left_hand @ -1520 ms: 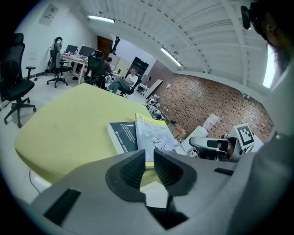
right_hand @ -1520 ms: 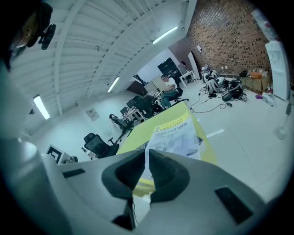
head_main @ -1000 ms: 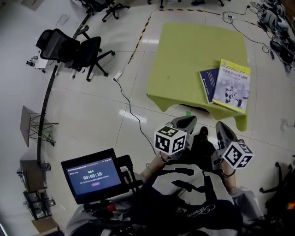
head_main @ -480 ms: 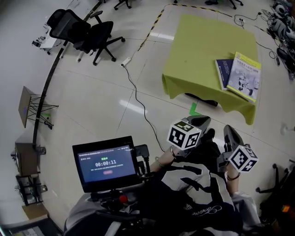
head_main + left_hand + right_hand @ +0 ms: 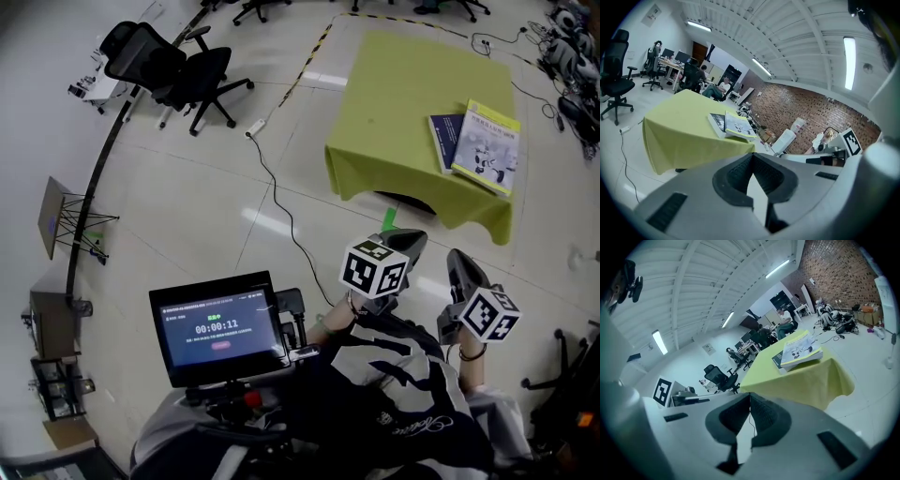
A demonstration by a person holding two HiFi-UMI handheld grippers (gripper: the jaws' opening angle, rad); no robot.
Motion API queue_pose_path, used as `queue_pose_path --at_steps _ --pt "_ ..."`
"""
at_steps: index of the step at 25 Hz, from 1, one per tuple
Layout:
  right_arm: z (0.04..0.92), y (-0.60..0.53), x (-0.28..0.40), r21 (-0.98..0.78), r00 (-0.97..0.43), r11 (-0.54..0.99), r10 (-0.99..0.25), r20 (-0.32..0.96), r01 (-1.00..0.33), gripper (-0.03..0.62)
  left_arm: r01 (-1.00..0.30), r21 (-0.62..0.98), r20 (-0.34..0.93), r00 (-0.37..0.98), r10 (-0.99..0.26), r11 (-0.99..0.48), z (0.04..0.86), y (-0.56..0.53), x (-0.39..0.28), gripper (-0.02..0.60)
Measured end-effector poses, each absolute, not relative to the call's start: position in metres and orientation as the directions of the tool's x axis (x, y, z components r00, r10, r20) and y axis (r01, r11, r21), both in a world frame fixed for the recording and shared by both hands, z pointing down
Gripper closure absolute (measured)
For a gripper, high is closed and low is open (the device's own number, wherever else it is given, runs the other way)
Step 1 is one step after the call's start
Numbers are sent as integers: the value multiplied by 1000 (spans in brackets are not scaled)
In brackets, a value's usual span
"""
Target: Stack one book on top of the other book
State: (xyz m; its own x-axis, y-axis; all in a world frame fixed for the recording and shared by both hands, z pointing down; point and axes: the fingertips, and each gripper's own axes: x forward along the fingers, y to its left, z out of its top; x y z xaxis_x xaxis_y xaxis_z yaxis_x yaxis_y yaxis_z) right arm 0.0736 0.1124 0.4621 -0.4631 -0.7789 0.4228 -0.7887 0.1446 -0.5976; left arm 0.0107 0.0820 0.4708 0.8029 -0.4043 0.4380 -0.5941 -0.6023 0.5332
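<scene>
A yellow-covered book (image 5: 485, 145) lies on top of a dark blue book (image 5: 443, 141) near the right front corner of the green-clothed table (image 5: 403, 103). Both books show in the left gripper view, yellow book (image 5: 737, 125) and blue book (image 5: 717, 123), and in the right gripper view, yellow book (image 5: 802, 348) and blue book (image 5: 778, 360). My left gripper (image 5: 405, 241) and right gripper (image 5: 454, 260) hang close to my body, well short of the table. Each is shut with nothing between its jaws.
Black office chairs (image 5: 169, 70) stand at the far left. A white power strip with a cable (image 5: 272, 178) runs across the floor left of the table. A screen with a timer (image 5: 220, 326) sits at my lower left. Cables and gear (image 5: 572, 37) crowd the far right.
The table and books have shifted up and to the right in the head view. Both grippers have stayed close to my body, shut throughout.
</scene>
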Motion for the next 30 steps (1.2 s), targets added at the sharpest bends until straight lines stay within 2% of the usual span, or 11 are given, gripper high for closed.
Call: queue_pose_path --at_steps 8,16,30 --pt "468 179 120 -558 -453 159 -775 440 -815 595 -566 559 441 822 -361 -606 474 141 72 577" --pt "465 240 169 -561 -485 207 -773 408 -802 600 -587 556 452 808 -379 -588 477 211 118 577" --pt "471 288 161 -604 -605 322 -715 350 -729 600 -678 524 466 735 -493 -515 482 272 104 577"
